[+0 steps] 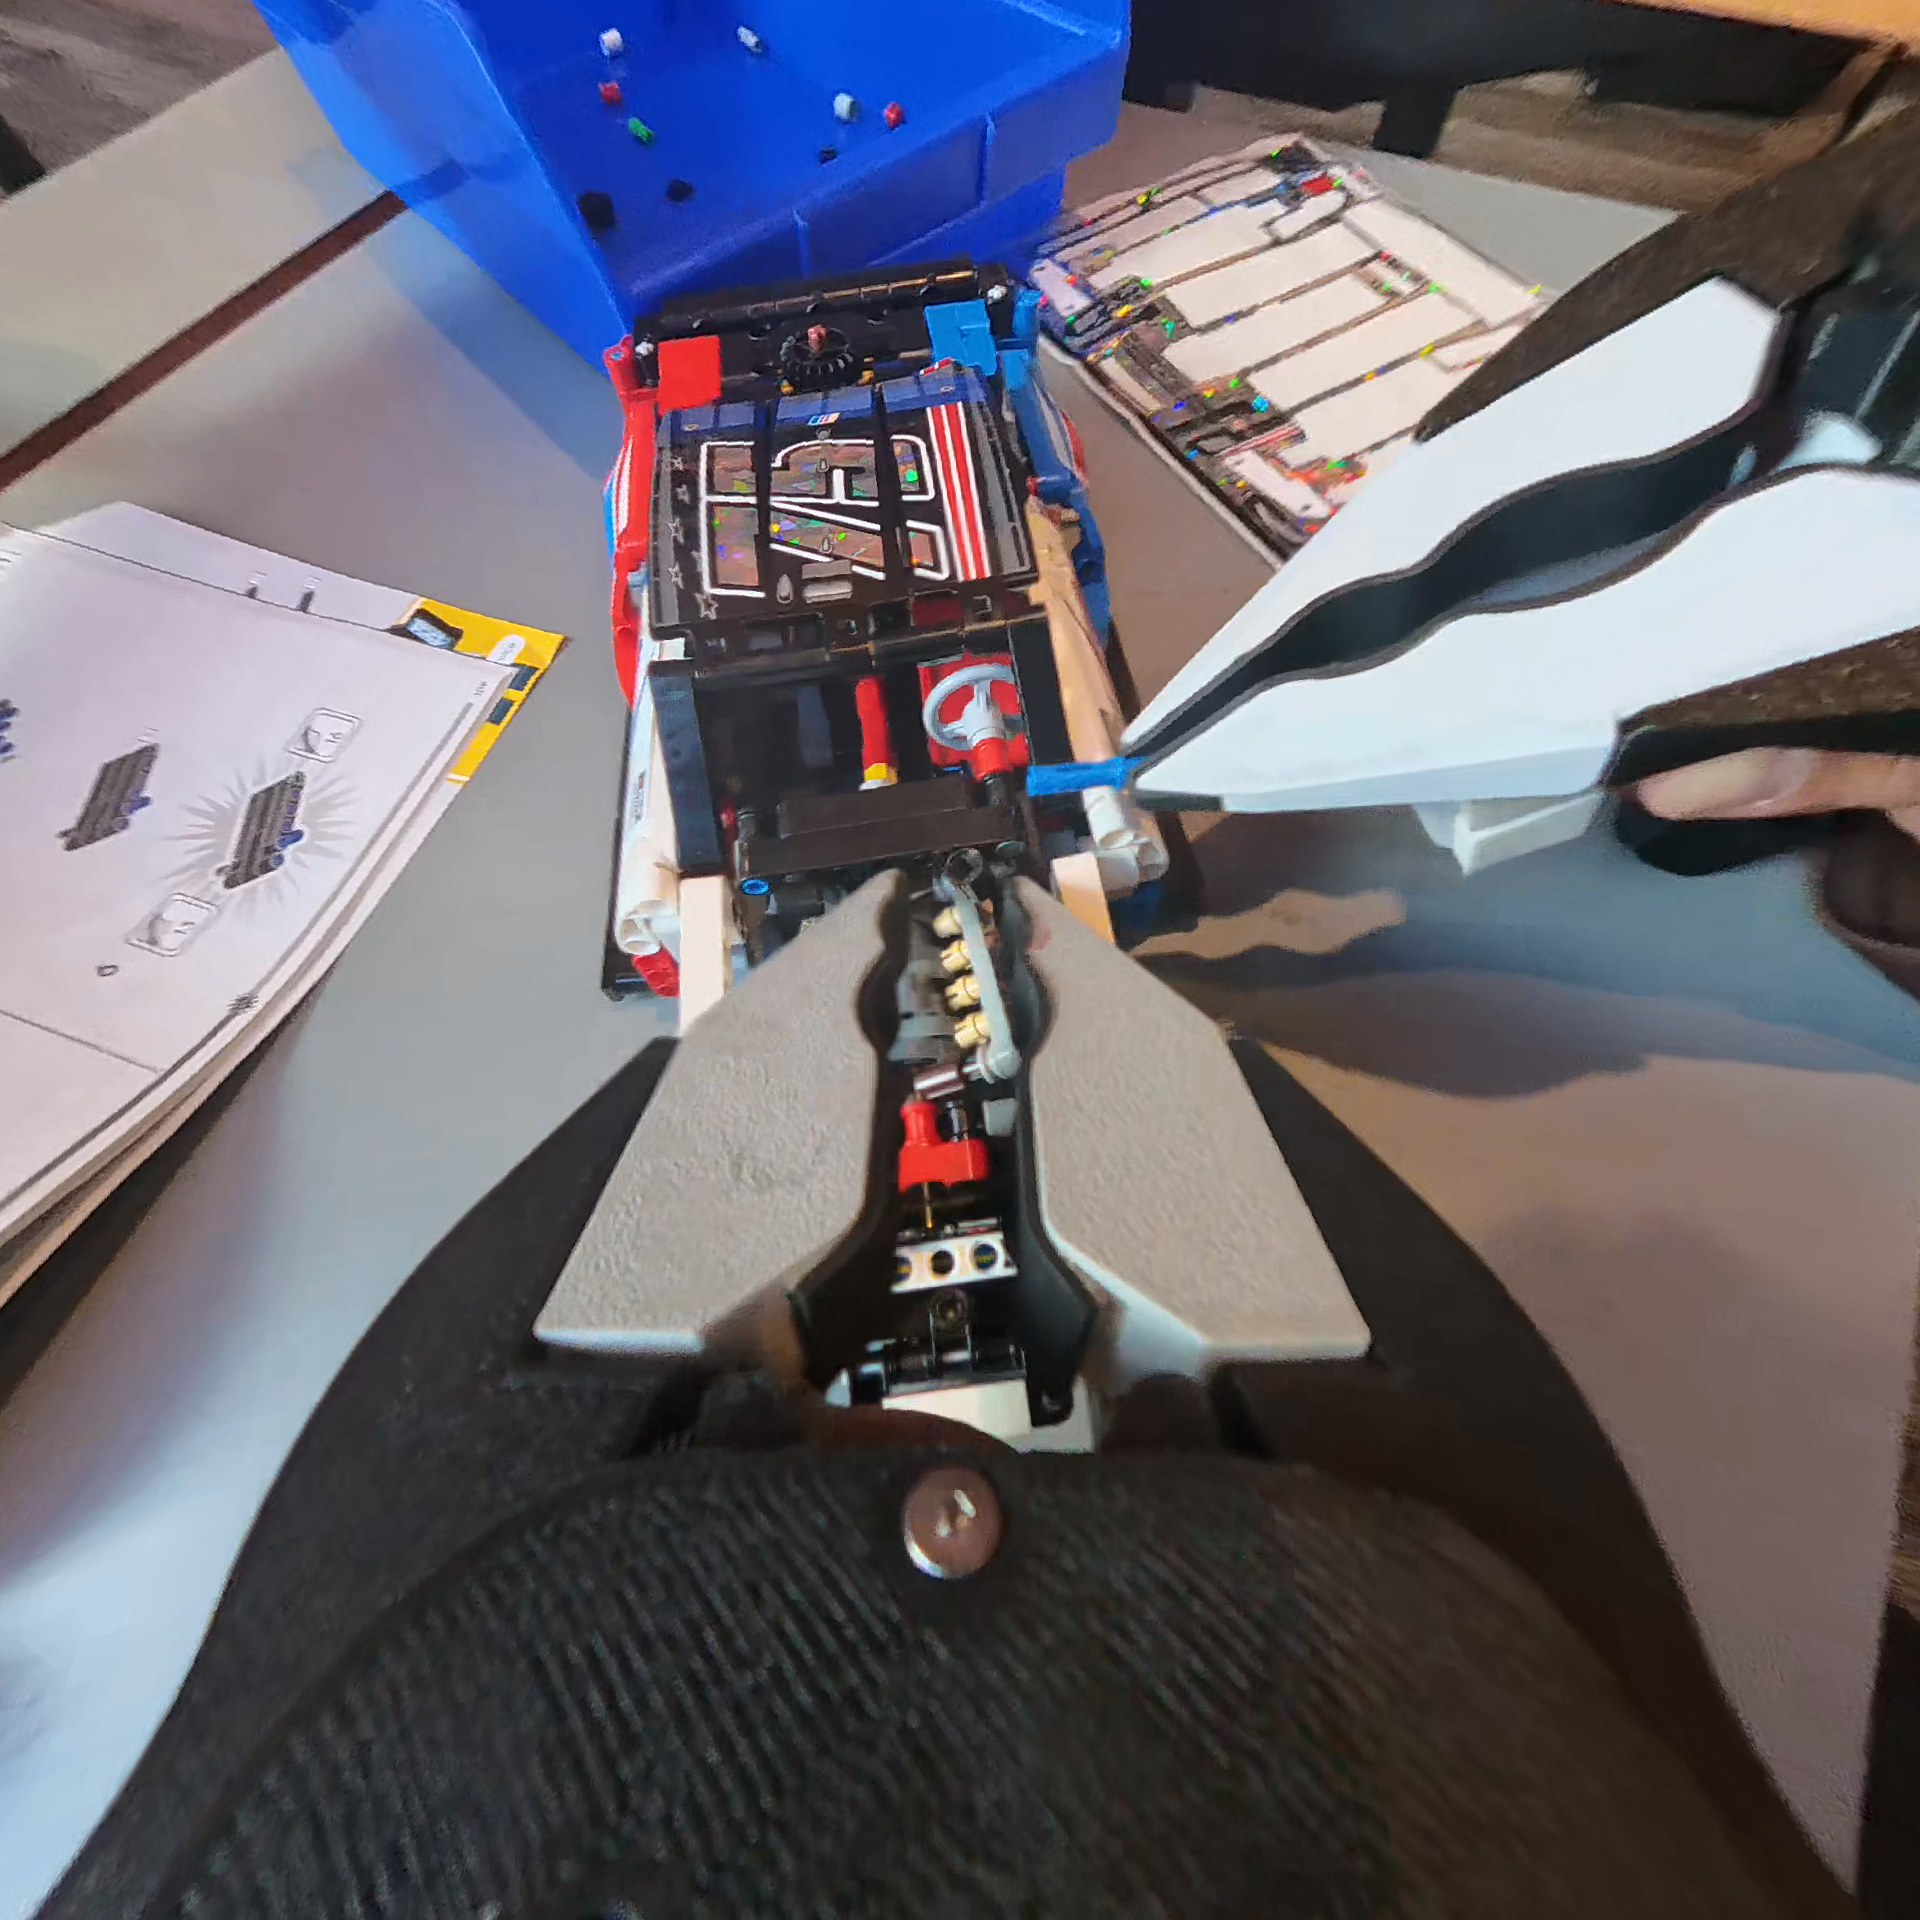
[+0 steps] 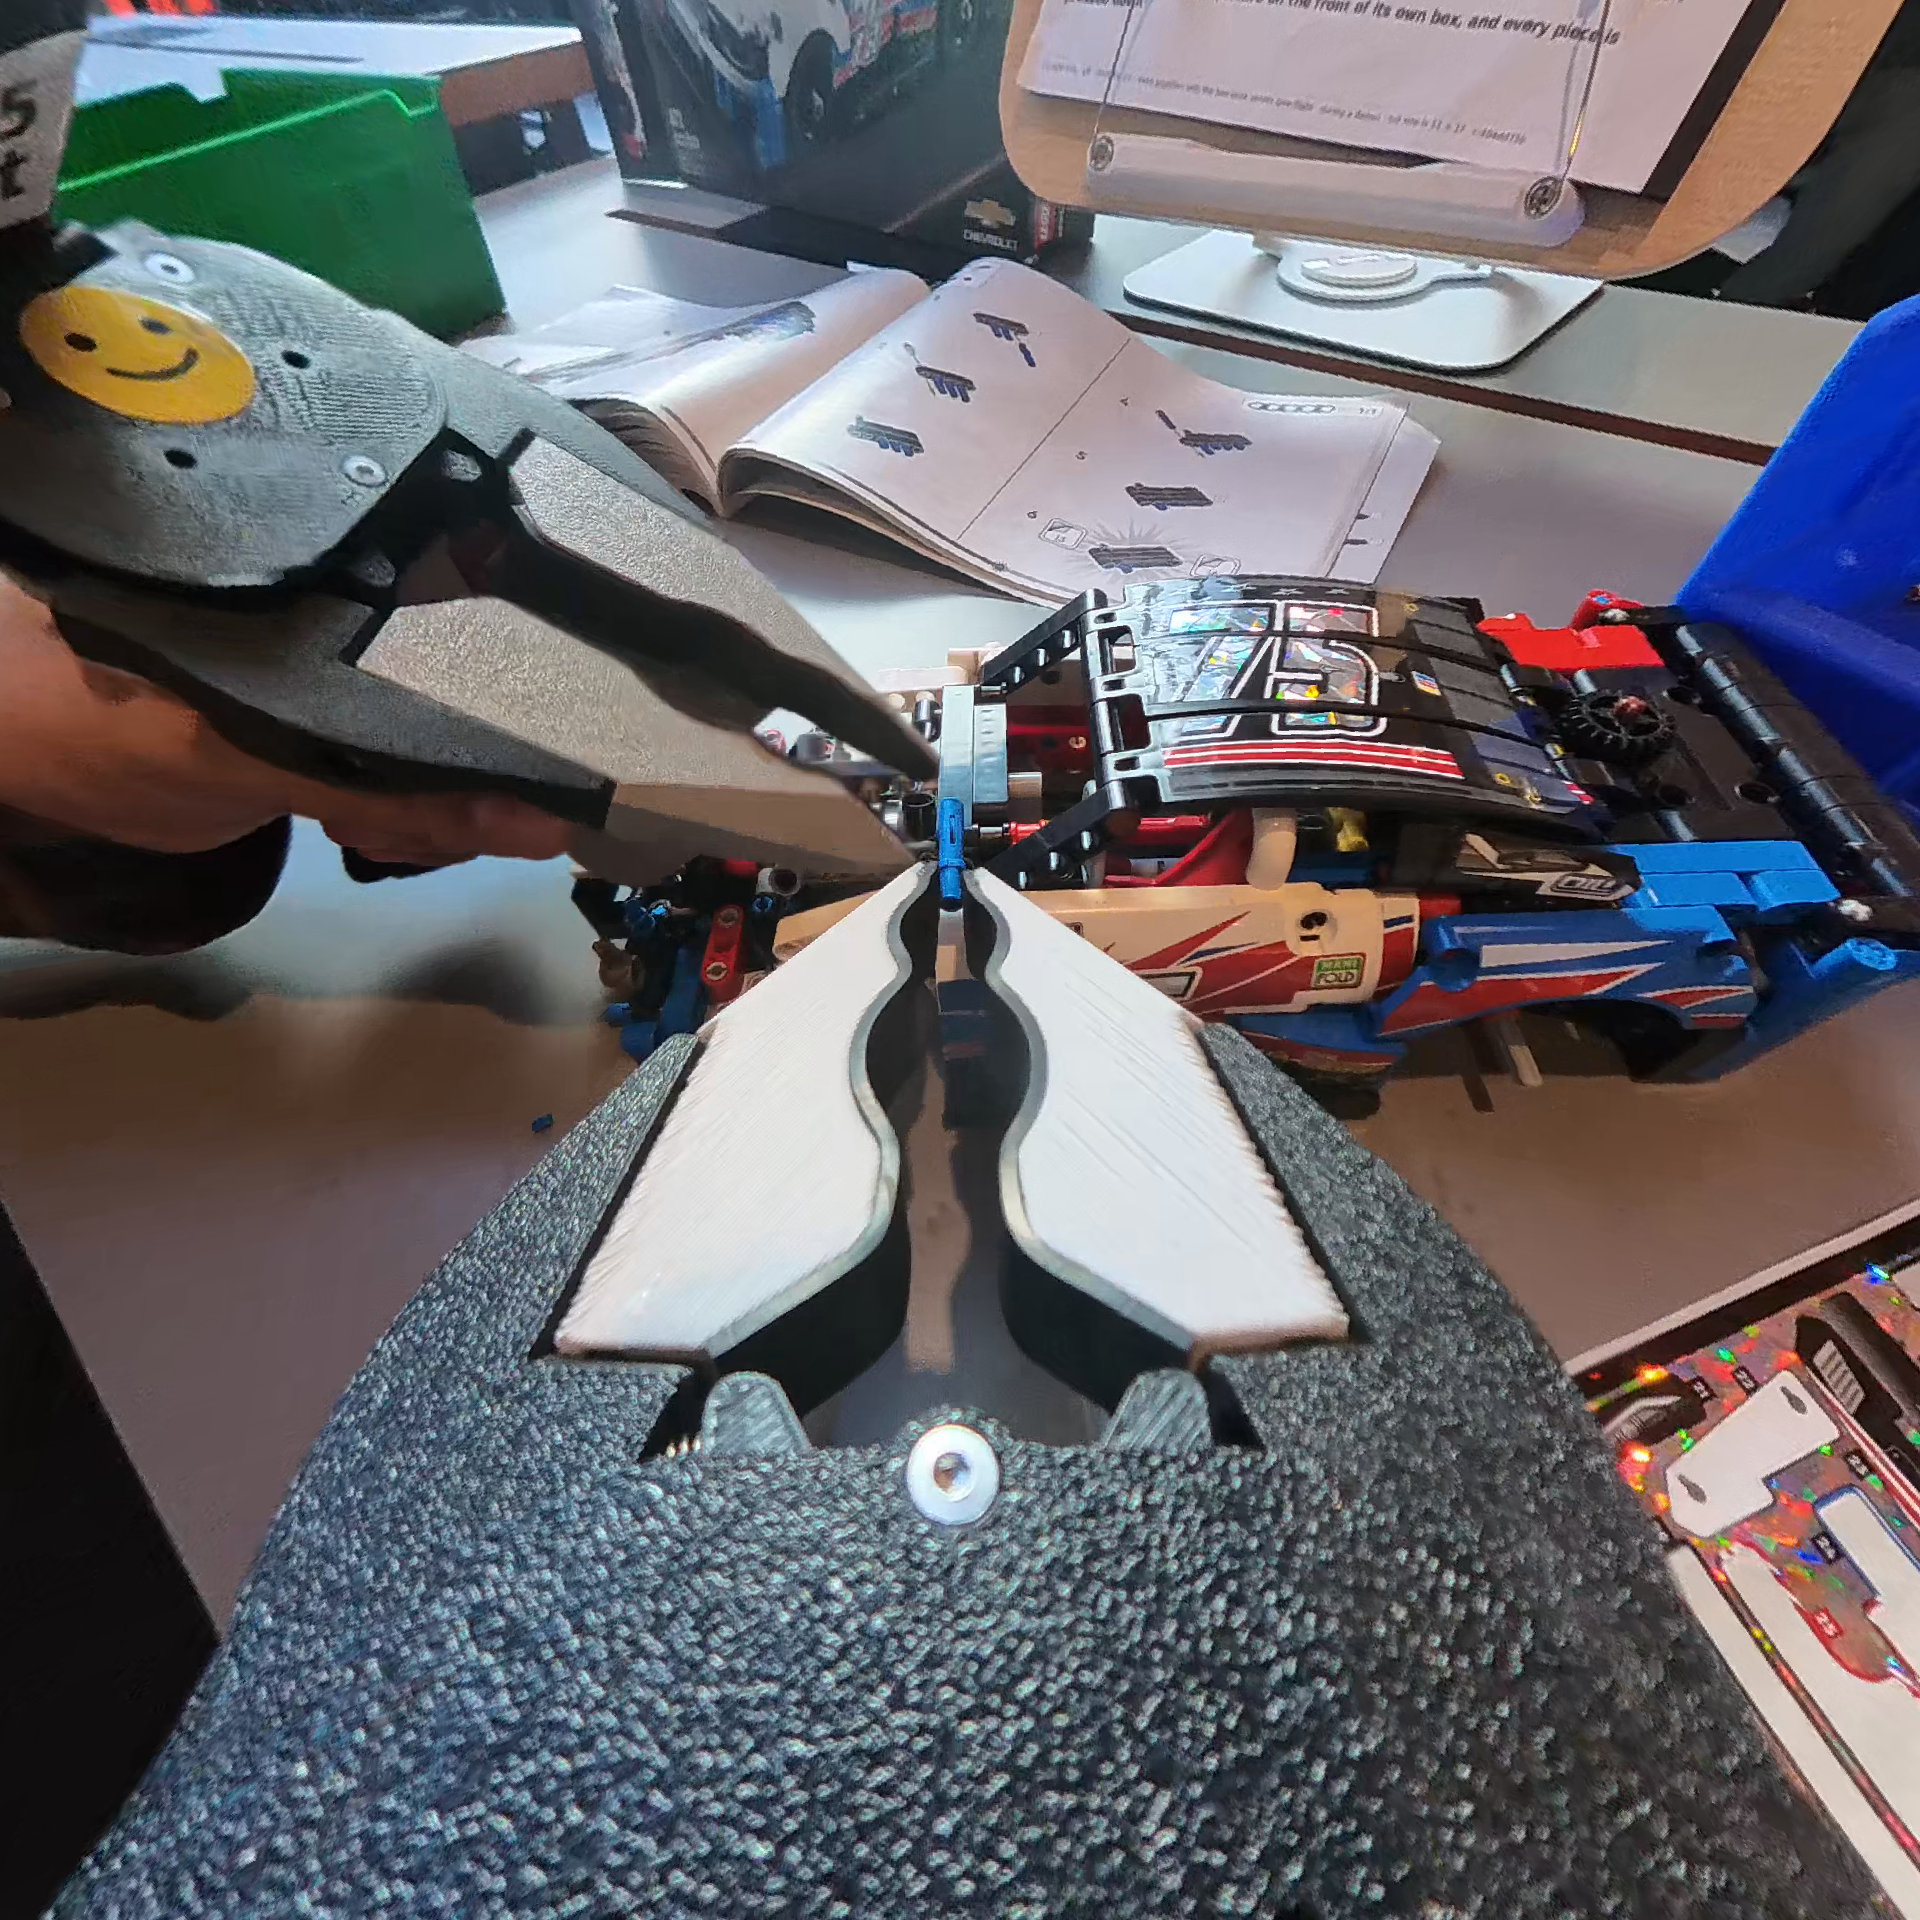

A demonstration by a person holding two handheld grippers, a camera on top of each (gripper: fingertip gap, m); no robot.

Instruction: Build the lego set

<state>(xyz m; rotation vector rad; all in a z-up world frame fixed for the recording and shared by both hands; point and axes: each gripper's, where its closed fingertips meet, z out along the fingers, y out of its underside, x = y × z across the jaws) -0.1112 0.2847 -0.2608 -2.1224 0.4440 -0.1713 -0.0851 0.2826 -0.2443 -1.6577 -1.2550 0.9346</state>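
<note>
The Lego car lies on the grey table, its black roof bearing a shiny number sticker. It also shows side-on in the right wrist view. My left gripper, with grey fingers, is closed around the car's open engine end and holds it; it also shows in the right wrist view. My right gripper, with white fingers, is shut on a small blue pin. It holds the pin's tip at the car's side frame, by the cockpit. The pin and right gripper also show from the left.
A blue parts bin stands right behind the car's far end. An open instruction booklet lies to the left and a sticker sheet to the right. A green box, the set's box and a paper stand are behind. My two grippers' fingertips are within a few centimetres of each other.
</note>
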